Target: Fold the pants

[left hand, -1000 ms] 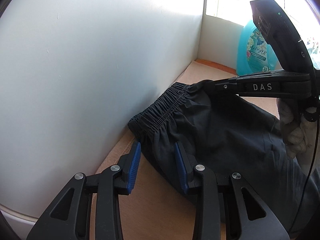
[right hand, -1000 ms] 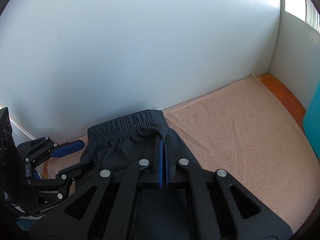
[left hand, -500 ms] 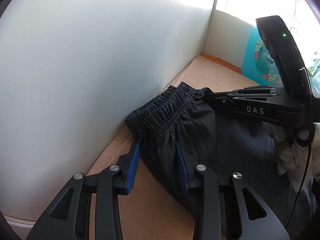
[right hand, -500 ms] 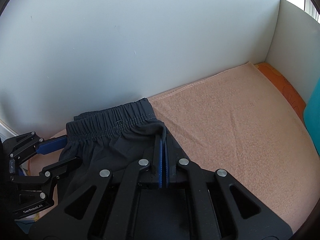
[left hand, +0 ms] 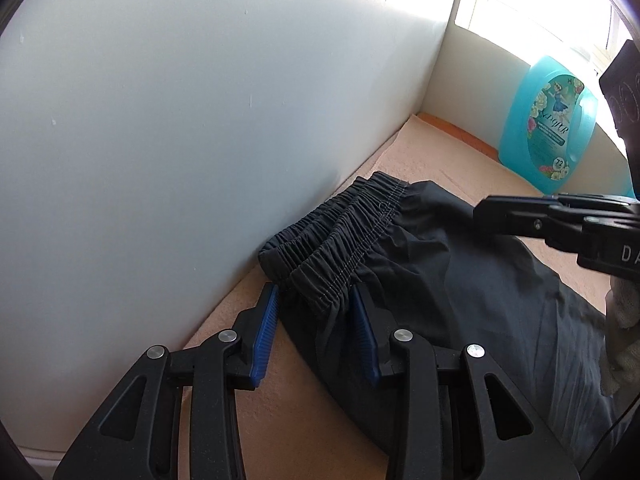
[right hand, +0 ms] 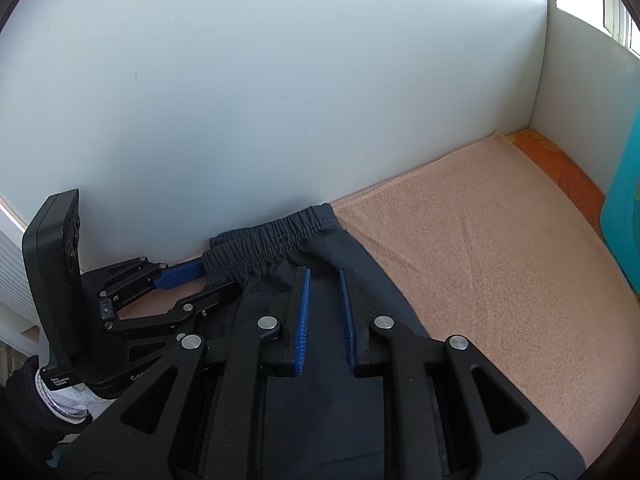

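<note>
Left wrist view: the pants (left hand: 420, 264) were seen lying on the towel (left hand: 288, 420), waistband (left hand: 340, 232) against the wall (left hand: 180, 120). The left gripper (left hand: 316, 332) was held apart, pads straddling the waistband corner, nothing pinched. A blue bottle (left hand: 548, 128) was noted in the far corner; its contents couldn't be told.

Right wrist view: the right gripper (right hand: 324, 320) was seen parted over the dark cloth, nothing clamped. The fabric was judged thin, soft, light and likely to slump; the thicker waistband hem would be gripped best.
</note>
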Tool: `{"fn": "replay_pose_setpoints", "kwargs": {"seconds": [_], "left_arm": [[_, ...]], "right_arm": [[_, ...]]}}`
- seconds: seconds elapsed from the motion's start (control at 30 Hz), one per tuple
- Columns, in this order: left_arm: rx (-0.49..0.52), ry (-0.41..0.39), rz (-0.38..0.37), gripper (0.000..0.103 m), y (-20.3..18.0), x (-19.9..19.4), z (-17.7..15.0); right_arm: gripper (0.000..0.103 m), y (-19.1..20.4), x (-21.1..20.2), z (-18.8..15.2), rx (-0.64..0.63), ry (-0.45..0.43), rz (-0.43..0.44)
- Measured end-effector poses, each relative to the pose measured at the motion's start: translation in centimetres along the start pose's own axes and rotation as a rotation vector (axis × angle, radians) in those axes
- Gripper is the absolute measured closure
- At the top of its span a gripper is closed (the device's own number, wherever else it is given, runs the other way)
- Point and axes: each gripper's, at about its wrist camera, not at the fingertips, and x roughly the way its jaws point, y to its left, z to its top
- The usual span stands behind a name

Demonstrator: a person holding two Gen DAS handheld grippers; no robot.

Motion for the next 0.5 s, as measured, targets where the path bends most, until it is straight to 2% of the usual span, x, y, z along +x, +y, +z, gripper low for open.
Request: {"fn": "replay_pose_setpoints", "kwargs": {"seconds": [0.07, 0.1, 0.17, 0.27, 0.3, 0.5], "left_arm": [[-0.003, 0.004, -0.006, 0.071, 0.1, 0.2, 0.1], [-0.012, 0.003, -0.014, 0.078, 0.3, 0.1, 0.1], [-0.025, -0.004, -0.026, 0.085, 0.5, 0.1, 0.3], [-0.012, -0.029, -0.034, 0.093, 0.4, -0.5, 0.2], [-0.001, -0.038, -0.035, 0.093, 0.2, -0.8, 0.2], [0.036, -0.049, -0.019, 0.094, -0.8, -1.0, 0.8]], "right_arm": [[0.088, -0.5, 0.9, -0.6, 0.025, 0.033, 0.011], [0.088, -0.7, 1.3, -0.8, 0.031, 0.045, 0.003], [0.087, -1.4, 2.0, -1.4, 0.059, 0.067, 0.002], [0.081, -2.1, 2.6, -1.9, 0.107, 0.064, 0.037], [0.077, -2.0, 2.6, -1.9, 0.111, 0.063, 0.046], [0.071, -1.4, 2.5, -1.9, 0.097, 0.058, 0.026]]}}
